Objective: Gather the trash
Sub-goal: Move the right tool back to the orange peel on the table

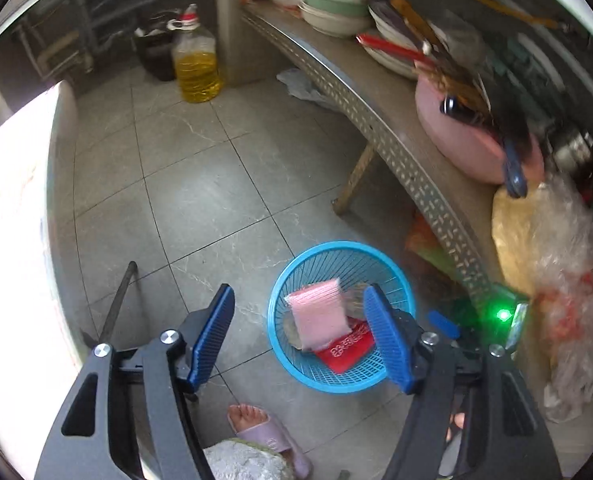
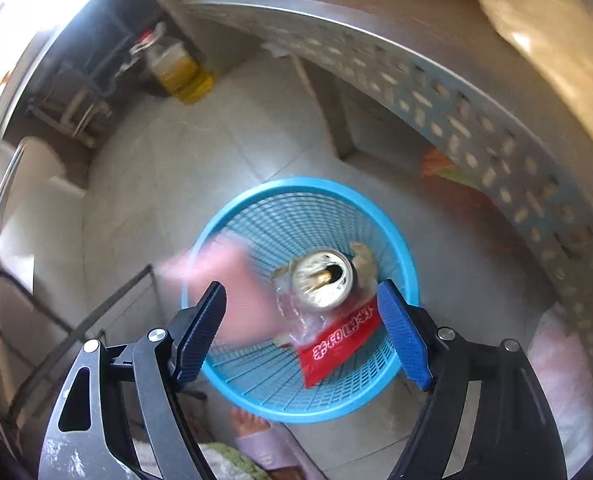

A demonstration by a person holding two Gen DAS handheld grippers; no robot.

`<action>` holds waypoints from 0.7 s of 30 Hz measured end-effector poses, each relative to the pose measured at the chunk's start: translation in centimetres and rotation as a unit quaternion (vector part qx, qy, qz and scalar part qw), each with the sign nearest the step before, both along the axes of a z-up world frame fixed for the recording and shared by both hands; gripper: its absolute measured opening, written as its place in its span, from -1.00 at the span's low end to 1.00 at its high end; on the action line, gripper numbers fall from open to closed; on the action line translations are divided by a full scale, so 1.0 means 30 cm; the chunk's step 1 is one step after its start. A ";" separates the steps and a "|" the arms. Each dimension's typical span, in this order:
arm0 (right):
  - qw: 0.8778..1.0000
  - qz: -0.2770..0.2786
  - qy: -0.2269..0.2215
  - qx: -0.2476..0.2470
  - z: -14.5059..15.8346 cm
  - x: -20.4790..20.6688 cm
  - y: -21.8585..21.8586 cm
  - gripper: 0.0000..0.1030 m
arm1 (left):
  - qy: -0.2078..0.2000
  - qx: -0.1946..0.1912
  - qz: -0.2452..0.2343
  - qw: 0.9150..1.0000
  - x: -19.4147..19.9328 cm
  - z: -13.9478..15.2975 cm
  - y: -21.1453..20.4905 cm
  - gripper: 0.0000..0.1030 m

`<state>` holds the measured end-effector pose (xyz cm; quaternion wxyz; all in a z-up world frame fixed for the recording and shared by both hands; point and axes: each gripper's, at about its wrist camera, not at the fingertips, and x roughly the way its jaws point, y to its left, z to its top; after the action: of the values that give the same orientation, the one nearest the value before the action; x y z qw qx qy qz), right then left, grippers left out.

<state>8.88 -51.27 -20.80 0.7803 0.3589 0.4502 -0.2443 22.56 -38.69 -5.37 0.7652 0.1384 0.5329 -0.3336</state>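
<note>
Blue mesh basket point(image 2: 256, 208) on tiled floor beside table leg, holding pink packet point(image 1: 318, 314), red wrapper point(image 2: 342, 340), drink can point(image 2: 323, 278), left gripper point(image 1: 298, 336) spread wide, empty, right gripper point(image 2: 301, 330) spread wide, empty, above basket

Pink packet point(image 1: 316, 314) over blue basket point(image 1: 296, 364)

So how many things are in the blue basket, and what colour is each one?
In the blue basket:
Pink: 1, the pink packet, blurred and at the rim, so it may not have settled yet.
Red: 1, the red wrapper.
Silver: 1, the opened can.
Clear: 1, the crumpled plastic under the can.
Total: 4 that I can make out.
</note>
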 end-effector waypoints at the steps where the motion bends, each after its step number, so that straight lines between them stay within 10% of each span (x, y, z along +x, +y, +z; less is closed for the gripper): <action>1: 1.000 -0.004 -0.012 0.001 0.009 -0.027 0.011 0.45 | -0.006 -0.009 0.004 1.000 -0.001 0.025 0.040 0.30; 14: 0.993 0.056 -0.087 -0.052 0.292 -0.180 0.234 0.48 | -0.111 -0.130 0.083 0.982 -0.154 0.374 0.679 0.49; 21: 0.962 0.191 -0.181 -0.068 0.551 -0.112 0.463 0.58 | -0.189 -0.136 0.158 0.960 -0.302 0.447 1.066 0.53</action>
<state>5.51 -37.37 -4.25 0.9034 0.2507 0.3440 -0.0512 13.50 -6.70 8.03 0.9064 0.0076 0.3436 -0.2457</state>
